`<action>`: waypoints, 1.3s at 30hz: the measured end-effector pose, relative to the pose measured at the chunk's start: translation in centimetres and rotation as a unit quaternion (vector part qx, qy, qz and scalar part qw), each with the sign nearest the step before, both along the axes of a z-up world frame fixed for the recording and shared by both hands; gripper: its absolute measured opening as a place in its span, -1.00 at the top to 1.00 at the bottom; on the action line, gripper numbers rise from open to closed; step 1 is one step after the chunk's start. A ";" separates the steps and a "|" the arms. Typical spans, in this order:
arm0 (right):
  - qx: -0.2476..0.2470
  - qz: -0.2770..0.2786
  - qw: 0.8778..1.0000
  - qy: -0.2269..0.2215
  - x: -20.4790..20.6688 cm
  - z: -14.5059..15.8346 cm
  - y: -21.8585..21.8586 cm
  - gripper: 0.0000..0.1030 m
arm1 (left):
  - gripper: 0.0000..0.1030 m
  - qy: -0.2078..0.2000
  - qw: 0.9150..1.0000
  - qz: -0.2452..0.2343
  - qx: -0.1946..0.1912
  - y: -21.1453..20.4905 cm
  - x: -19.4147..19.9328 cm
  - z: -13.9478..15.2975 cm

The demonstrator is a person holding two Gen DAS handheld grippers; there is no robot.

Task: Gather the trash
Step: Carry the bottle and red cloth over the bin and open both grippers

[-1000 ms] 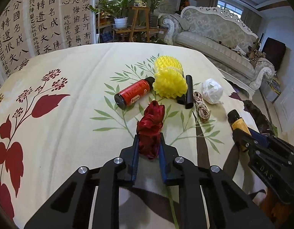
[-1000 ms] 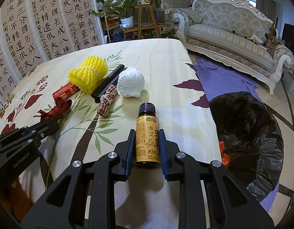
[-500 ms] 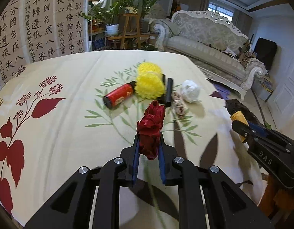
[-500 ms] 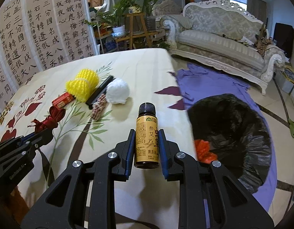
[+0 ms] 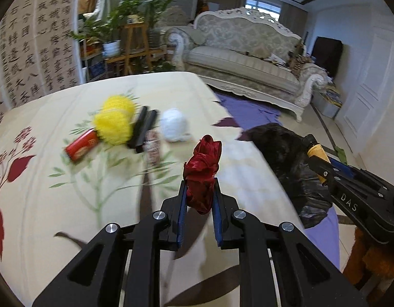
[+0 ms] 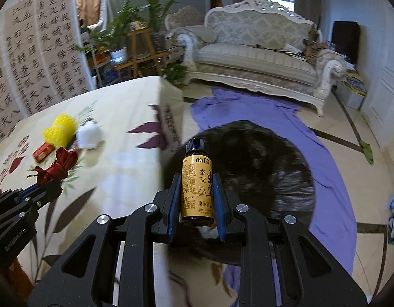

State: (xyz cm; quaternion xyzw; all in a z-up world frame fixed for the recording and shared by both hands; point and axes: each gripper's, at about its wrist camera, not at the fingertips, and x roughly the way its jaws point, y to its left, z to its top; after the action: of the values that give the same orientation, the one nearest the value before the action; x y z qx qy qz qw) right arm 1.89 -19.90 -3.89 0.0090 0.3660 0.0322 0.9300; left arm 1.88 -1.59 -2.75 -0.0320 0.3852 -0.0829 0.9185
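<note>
My left gripper is shut on a crumpled red ribbon, held above the floral tablecloth near the table's right edge. My right gripper is shut on a small brown bottle with a yellow label, held upright over the mouth of the black trash bag on the floor. The bottle and right gripper also show at the right of the left wrist view, over the trash bag. The ribbon and left gripper appear at the left of the right wrist view.
On the cloth lie a yellow foam net, a red bottle, a black tube, a coil of twine and a white paper ball. A purple cloth covers the floor under the bag. A sofa stands beyond.
Both grippers have swung to the right with their loads. The bottle now hangs over the black bag instead of the table, and the ribbon has been carried toward the table's right edge.
</note>
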 end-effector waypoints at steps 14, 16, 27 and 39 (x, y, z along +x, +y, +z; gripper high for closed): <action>0.008 -0.039 0.999 -0.002 1.4 -1.1 -4.9 0.55 | 0.64 -0.002 0.998 -0.062 0.030 -7.7 3.5 -0.6; 0.010 -0.043 0.999 -0.003 1.6 -1.3 -5.3 0.55 | 0.64 -0.004 0.997 -0.068 0.036 -8.6 3.9 -0.6; 0.025 -0.057 0.998 0.003 3.0 -2.3 -7.4 0.50 | 0.34 -0.010 0.994 -0.082 0.072 -11.0 5.7 -1.5; 0.036 -0.080 0.996 0.004 2.7 -2.4 -8.8 0.38 | -0.23 0.000 0.997 -0.060 0.052 -9.9 5.7 -1.6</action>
State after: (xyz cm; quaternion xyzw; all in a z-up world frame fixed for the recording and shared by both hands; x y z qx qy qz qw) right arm 4.57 -28.74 -6.33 0.0719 0.3668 -0.0293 0.9271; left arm 7.56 -11.49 -4.32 0.0391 0.3900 -0.1177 0.9124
